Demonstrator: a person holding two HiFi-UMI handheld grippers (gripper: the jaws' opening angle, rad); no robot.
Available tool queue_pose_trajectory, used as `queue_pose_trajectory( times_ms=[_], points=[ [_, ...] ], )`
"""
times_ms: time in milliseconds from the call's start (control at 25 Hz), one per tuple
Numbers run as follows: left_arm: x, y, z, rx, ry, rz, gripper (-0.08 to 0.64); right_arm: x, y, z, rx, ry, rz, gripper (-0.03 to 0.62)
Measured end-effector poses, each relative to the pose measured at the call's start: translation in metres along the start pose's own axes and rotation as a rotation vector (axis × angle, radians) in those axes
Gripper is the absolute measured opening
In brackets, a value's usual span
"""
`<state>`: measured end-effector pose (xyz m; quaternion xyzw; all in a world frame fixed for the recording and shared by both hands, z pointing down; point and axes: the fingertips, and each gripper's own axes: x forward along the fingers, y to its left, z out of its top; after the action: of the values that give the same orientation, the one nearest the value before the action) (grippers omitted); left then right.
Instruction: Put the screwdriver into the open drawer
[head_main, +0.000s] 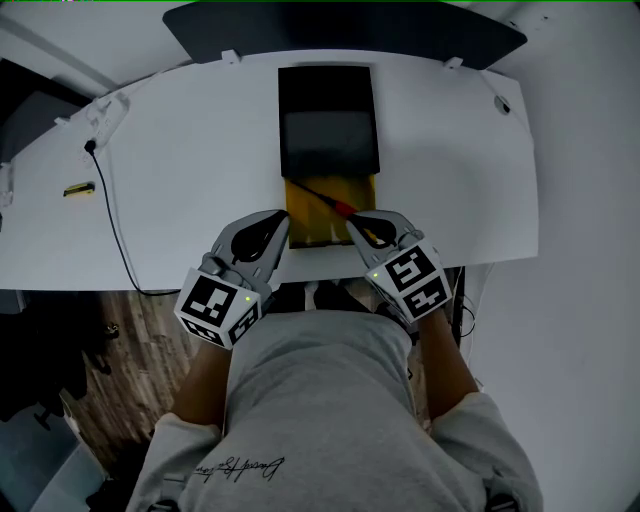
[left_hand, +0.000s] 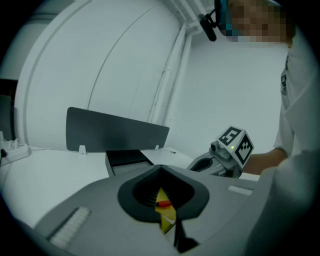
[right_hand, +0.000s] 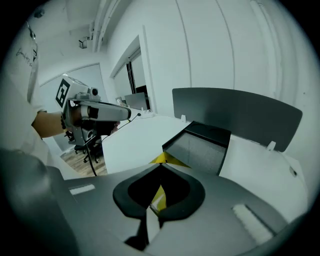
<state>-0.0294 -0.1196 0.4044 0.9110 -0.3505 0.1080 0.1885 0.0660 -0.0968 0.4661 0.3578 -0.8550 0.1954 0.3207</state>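
**Location of task item.** The screwdriver (head_main: 340, 205) lies at the middle of the bench's near edge, across the yellow open drawer (head_main: 312, 230). That drawer is pulled out toward the person from the black drawer unit (head_main: 328, 120), which stands mid-bench on the white bench (head_main: 180, 150).

**Long axis.** It runs on a diagonal. The thin dark shaft points toward the drawer's far left corner, and the red part and handle end point toward the drawer's near right corner. It appears to rest inside the drawer's outline, but whether it sits flat on the drawer floor or is propped on the right wall cannot be told.

**Right gripper.** The right gripper (head_main: 354, 225) is at the drawer's near right corner. The handle end of the screwdriver runs up to its tip, or possibly under it, and contact there cannot be confirmed. In the right gripper view the jaws meet at their tips. Only the yellow of the drawer shows through the gap behind them, and no shaft or handle is seen between the jaws.

**Left gripper.** The left gripper (head_main: 283, 218) is at the drawer's near left corner, clear of the screwdriver. Its jaws are likewise together and hold nothing. In its own view the red of the screwdriver shows beyond the jaws, ahead and to its right.

**Assessment.** The right gripper is the nearer of the two, and the handle lies just ahead of it and slightly to its left. Any further seating of the screwdriver would fall to that gripper. The placement looks largely complete.
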Motion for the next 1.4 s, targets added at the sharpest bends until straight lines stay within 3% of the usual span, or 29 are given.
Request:
queue_pose_trajectory(
  times_ms=[320, 1400],
  points=[
    [-0.013, -0.007, 0.009, 0.012, -0.022, 0.013, 0.0, -0.022, 0.001, 0.022, 0.034, -0.086, 0.014, 0.012],
    [-0.029, -0.011, 0.02, 0.027, -0.035, 0.038, 0.0, -0.028, 0.006, 0.021, -0.002, -0.086, 0.024, 0.012]
  ],
)
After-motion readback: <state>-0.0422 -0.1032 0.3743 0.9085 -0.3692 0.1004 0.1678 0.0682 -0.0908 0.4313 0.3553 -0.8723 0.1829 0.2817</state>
